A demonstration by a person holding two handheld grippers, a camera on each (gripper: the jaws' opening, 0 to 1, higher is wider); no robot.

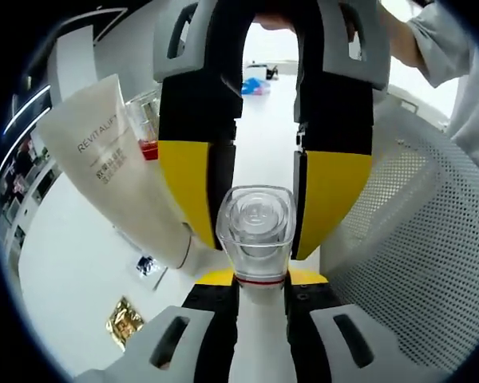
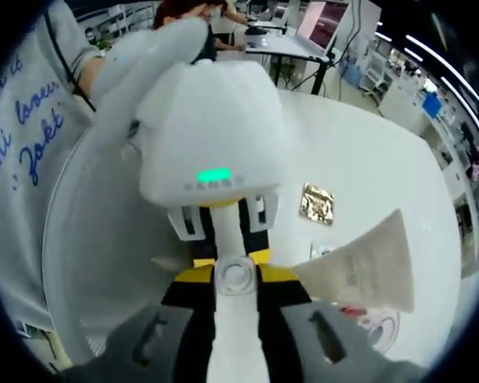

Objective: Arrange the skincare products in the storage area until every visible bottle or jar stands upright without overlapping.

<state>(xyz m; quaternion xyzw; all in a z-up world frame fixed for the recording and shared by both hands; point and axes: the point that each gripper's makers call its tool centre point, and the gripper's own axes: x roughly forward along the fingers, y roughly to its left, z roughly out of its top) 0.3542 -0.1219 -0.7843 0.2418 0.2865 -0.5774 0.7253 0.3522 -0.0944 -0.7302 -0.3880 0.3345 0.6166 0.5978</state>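
Left gripper view: left gripper [image 1: 259, 281] is clamped on a white bottle [image 1: 259, 351]. The body runs up between its own grey-black jaws. The bottle's clear square cap [image 1: 255, 222], with a red ring under it, pokes out past the yellow jaw tips. The bottle is held off the table [image 1: 72, 271], lying along the gripper axis.

Right gripper [image 1: 255, 249] comes in from the top of this view, head-on to the left one. Its black-and-yellow jaws straddle the cap, with the pads right at the cap's two sides. Cannot tell whether they squeeze it or only sit beside it.

Right gripper view: the cap is seen end-on between this gripper's own yellow tips, which are narrow-set and tight beside it. The left gripper sits straight beyond, with a green light on its white housing.

A white tube [image 1: 120, 159] printed REVITALIFT leans tilted to the left of the grippers, crimped end up. A small glass bottle with red liquid [image 1: 148, 120] is just behind it. A gold sachet [image 1: 126, 321] and a small dark-printed sachet [image 1: 148, 266] lie flat on the table, near each other and near the tube's lower end.

A white mesh basket [image 1: 415, 223] curves along the right of the left gripper view, close to the grippers. A person's grey sleeve [image 1: 463, 80] is at upper right.
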